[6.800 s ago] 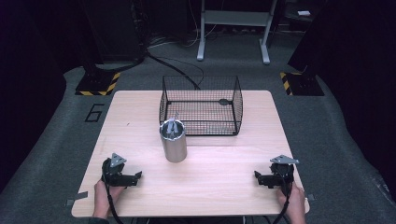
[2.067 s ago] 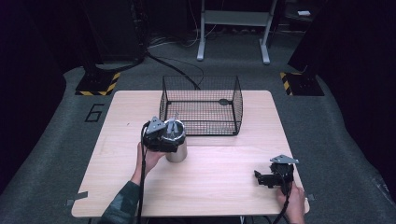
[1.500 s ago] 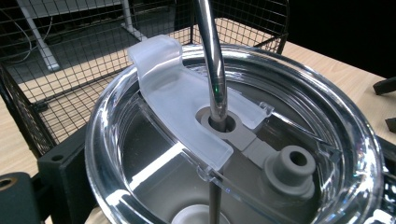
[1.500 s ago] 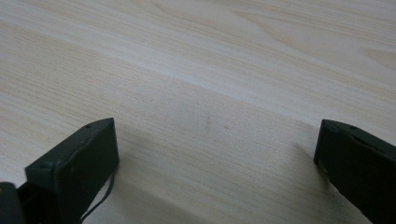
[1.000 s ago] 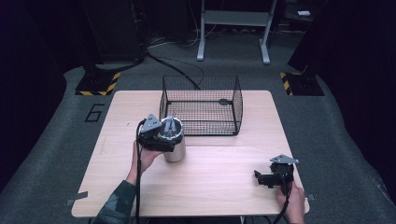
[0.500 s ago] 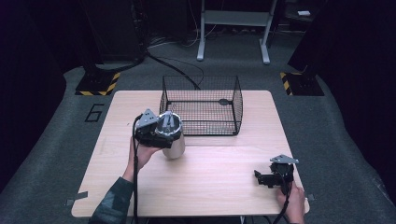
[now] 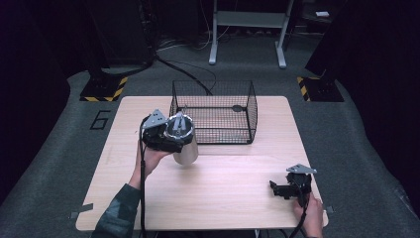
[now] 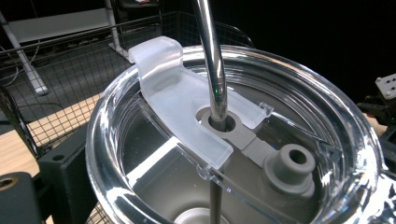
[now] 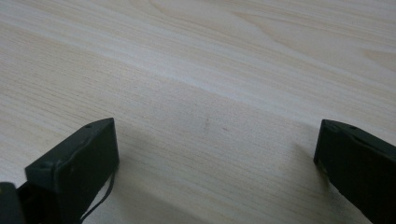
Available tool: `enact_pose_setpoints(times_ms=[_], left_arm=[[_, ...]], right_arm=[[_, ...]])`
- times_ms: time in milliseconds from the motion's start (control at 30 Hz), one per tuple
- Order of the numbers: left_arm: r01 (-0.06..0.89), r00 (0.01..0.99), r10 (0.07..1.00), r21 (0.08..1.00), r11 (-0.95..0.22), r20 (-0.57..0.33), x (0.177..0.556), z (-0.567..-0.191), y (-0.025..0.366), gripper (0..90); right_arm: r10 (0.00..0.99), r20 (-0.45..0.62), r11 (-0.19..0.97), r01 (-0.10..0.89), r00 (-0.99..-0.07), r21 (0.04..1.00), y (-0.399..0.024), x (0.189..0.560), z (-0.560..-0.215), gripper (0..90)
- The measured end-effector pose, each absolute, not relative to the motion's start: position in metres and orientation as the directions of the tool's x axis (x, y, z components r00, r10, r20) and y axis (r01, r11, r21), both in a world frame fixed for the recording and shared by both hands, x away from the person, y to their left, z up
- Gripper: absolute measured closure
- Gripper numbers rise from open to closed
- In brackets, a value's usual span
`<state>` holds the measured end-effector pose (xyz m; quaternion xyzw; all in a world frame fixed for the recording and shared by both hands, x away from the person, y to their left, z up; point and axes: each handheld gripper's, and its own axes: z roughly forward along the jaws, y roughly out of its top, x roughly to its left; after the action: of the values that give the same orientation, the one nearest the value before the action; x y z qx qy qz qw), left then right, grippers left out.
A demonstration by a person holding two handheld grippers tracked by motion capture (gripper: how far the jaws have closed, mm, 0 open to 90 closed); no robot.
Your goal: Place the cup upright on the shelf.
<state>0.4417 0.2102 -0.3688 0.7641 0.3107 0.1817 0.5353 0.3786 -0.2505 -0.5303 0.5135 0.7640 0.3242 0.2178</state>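
Note:
A steel tumbler (image 7: pixel 186 149) with a clear lid and a metal straw is held off the table in front of the black wire cage (image 7: pixel 213 111), tilted with its top toward the left. My left gripper (image 7: pixel 169 135) is shut around its upper part. In the left gripper view the clear lid (image 8: pixel 224 154) and straw (image 8: pixel 212 60) sit very close, with one black finger (image 8: pixel 63 163) beside the rim. My right gripper (image 7: pixel 278 189) rests near the table's front right, open; its jaws (image 9: pixel 215 144) stand wide apart over bare wood.
The wire cage has an open top and holds a small dark object (image 7: pixel 237 108) at its back right. The wooden table (image 7: pixel 223 193) stretches between the two grippers. Dark floor, cables and stand legs lie beyond the far edge.
My left gripper went from the front left to the tumbler and closed on it. Over the last second it raised and tilted the tumbler slightly leftward. The right gripper stayed put.

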Motion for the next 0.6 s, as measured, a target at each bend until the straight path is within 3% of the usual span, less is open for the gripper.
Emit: enact_pose_setpoints(times_ms=[600], left_arm=[[0.251, 0.765, 0.643, 0.935, -0.252, -0.032, 0.447, -0.339, 0.207, 3.4]], right_arm=[[0.926, -0.001, 0.261, 0.639, -0.377, 0.723, -0.25, 0.379, -0.531, 0.0]])
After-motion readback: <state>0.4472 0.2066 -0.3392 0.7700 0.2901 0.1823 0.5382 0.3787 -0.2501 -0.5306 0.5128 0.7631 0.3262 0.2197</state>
